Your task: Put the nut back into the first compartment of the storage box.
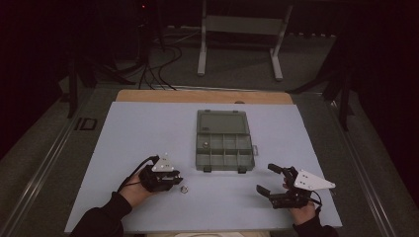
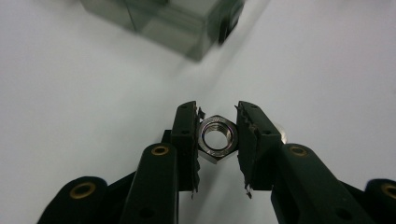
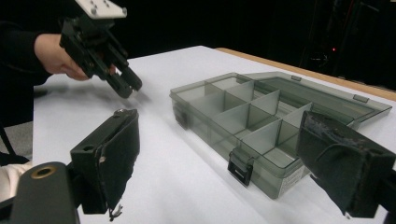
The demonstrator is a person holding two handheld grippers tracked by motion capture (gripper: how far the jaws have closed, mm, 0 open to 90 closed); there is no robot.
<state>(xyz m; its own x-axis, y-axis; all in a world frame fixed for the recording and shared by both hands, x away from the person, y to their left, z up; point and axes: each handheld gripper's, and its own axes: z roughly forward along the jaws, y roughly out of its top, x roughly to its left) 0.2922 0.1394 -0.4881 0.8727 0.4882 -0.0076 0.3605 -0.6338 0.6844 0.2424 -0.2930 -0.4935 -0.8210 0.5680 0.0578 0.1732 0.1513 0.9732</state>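
**Nut clamped in left tongs, right tongs gaping beside the box**

Left tongs [image 2: 218, 140] clenched on a steel hex nut [image 2: 217, 139], pads pressing two opposite flats, bore facing the left gripper view's camera. Seen from the high view: nut [image 1: 184, 189] low over the pale desk [image 1: 148, 128], just off the tip of the left tongs [image 1: 174, 183], near the front-left corner of the compartment box [image 1: 223, 148] but apart from it. Left hand [image 1: 132, 190] wrapped round the gripper body from behind, forearm in a dark sleeve entering from the bottom edge, jaws aimed rightward and slightly down, grey three-cornered plate on top.

Right tongs [image 1: 269, 178] released, jaws spread wide with nothing between them, pointing left toward the box's front-right corner. Right hand [image 1: 302, 211] holding the gripper low over the desk near the front edge, plate tilted outward. From the right gripper view: both padded jaws far apart, open box [image 3: 261, 126] lying between and beyond them, lid folded back flat, left tongs [image 3: 125, 83] angled down at the desk further off.
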